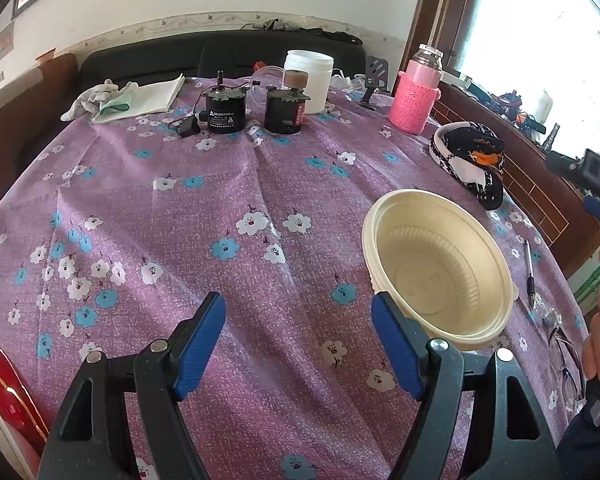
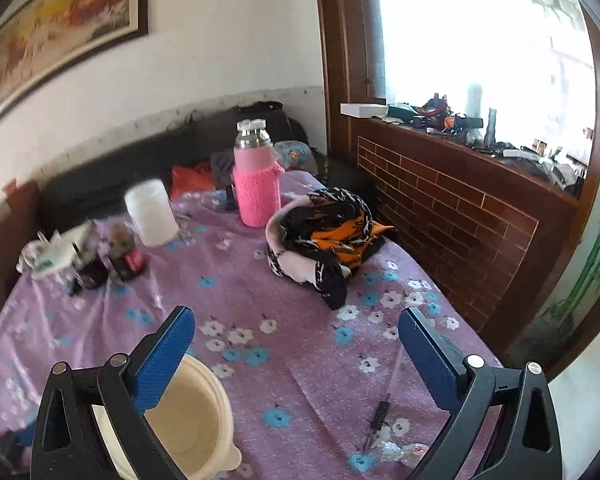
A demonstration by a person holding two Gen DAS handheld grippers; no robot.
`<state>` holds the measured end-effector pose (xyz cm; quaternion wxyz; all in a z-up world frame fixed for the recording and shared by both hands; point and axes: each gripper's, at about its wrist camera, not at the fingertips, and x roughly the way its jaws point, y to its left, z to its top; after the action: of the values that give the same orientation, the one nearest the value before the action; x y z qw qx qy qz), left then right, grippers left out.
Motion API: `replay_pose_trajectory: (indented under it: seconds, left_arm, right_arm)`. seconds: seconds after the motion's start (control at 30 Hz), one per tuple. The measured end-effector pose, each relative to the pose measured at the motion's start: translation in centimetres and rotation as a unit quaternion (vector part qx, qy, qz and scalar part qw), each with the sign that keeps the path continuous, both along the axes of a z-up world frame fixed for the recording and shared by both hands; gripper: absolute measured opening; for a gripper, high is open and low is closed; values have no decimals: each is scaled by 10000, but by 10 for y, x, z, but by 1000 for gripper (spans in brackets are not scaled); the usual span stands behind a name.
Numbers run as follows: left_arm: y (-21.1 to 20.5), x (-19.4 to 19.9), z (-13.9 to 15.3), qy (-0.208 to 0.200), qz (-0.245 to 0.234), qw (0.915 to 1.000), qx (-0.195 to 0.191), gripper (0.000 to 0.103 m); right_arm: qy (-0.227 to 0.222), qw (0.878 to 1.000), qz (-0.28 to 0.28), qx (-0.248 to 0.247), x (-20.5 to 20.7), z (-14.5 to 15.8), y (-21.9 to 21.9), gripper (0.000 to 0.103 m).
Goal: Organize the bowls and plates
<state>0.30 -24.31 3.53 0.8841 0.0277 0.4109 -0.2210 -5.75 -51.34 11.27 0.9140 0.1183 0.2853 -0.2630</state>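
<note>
Bowl [image 1: 438, 268] — perhaps touching left hand-held gripper [image 1: 299, 322]

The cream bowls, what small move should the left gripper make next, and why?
Probably shift the open left gripper right so its fingers straddle the near rim of the cream bowls; they sit nested on the tablecloth, ungripped, just beyond its right finger.

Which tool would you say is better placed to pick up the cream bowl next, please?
Probably the left tool: it is open, and the cream bowl rim sits right at its right finger. The right tool is open too, with the bowl low beside it.
</note>
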Motion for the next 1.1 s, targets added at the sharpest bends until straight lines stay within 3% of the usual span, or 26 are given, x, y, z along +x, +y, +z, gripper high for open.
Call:
replay_pose_trajectory:
  seconds: [0.07,0.23,0.33,0.43,0.5,0.53,0.63,0.77,0.9,1.03,1.1]
  left_arm:
    - [0,0,0,1,7,10000,-2,75]
    - [-1,-1,-1,-5,7,10000,6,75]
    - [0,0,-1,5,-5,10000,34,75]
    - [0,0,0,-4,-12,10000,14,75]
    - [0,0,0,-30,9,10000,9,75]
    - [0,1,1,-26,13,10000,13,75]
    - [1,6,1,43,66,9999,-85,74]
    - [3,7,11,123,75,9993,-358,65]
    - [-1,8,26,339,-20,9971,-683,60]
    - [-17,26,41,581,-23,9956,-737,55]
    - [-28,39,42,557,7,9971,-522,55]
  right_arm:
    - [20,9996,121,235,5,-9,-1,103]
    - [-561,9915,255,1145,-4,-20,-19,101]
    - [-781,9838,152,1609,-9,-26,-33,94]
    - [-623,9804,147,1865,-6,-32,-38,72]
    - [-422,9776,166,2057,-5,-37,-39,43]
    - [-389,9734,248,2242,-6,-39,-38,38]
    - [-258,9639,286,2635,-16,-45,-35,38]
    - [-366,9502,270,3084,-42,-55,-31,38]
    - [-466,9317,698,3535,-46,-69,-21,37]
    - [-284,9300,939,3543,-40,-71,-10,35]
    - [-205,9344,874,3447,-41,-71,-8,35]
